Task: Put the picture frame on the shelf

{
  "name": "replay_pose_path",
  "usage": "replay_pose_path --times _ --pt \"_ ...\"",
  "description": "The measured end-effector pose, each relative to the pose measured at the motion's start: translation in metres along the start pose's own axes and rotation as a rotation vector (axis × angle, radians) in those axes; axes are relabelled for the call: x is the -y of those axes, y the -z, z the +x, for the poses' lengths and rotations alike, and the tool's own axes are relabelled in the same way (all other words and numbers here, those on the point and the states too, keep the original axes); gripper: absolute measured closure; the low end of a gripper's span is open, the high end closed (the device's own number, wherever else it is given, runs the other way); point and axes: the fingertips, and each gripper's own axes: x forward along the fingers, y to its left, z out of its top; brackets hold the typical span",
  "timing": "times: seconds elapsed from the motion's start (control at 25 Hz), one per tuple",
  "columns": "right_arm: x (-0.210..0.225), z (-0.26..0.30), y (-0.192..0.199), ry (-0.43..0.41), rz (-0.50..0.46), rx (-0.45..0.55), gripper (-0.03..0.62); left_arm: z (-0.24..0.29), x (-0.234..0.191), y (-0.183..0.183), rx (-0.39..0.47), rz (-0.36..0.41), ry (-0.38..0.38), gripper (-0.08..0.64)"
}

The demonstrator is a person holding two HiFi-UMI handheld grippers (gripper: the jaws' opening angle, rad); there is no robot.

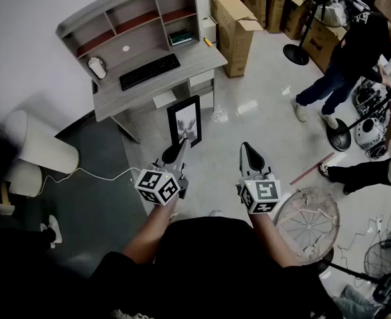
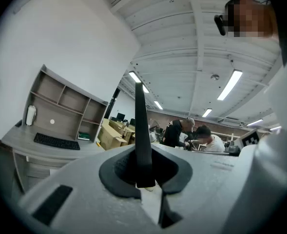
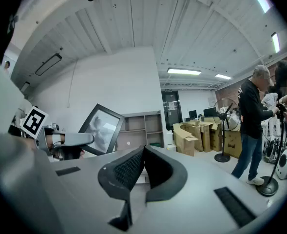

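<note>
The black picture frame [image 1: 184, 120] has a grey picture inside. It stands up, pinched at its bottom by the left tongs [image 1: 180, 146]. The grey shelf [image 1: 132, 20] sits on the desk [image 1: 196, 58].

A plain white wall [image 1: 22, 18] runs along the far left, and against it stands a grey desk [image 1: 182, 62] topped by a shelf unit [image 1: 132, 15] with open compartments. The pale glossy floor [image 1: 261, 111] gives way to a dark patch [image 1: 95, 198] at near left, and cardboard boxes [image 1: 238, 18] are stacked just right of the desk. Overhead, strip lights [image 2: 229, 84] glow in a white ribbed ceiling [image 2: 182, 28].
</note>
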Motion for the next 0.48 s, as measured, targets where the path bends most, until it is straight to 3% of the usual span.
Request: replay_pose_path --times 0.16,0.48 --pt "-0.004 -0.004 -0.001 -0.040 -0.002 0.009 0.580 0.001 0.001 0.010 -0.022 0.006 -0.028 0.515" --pt "0.005 -0.013 0.017 -0.032 -0.040 -0.009 0.578 -0.010 0.005 0.013 0.009 0.059 -0.069 0.515"
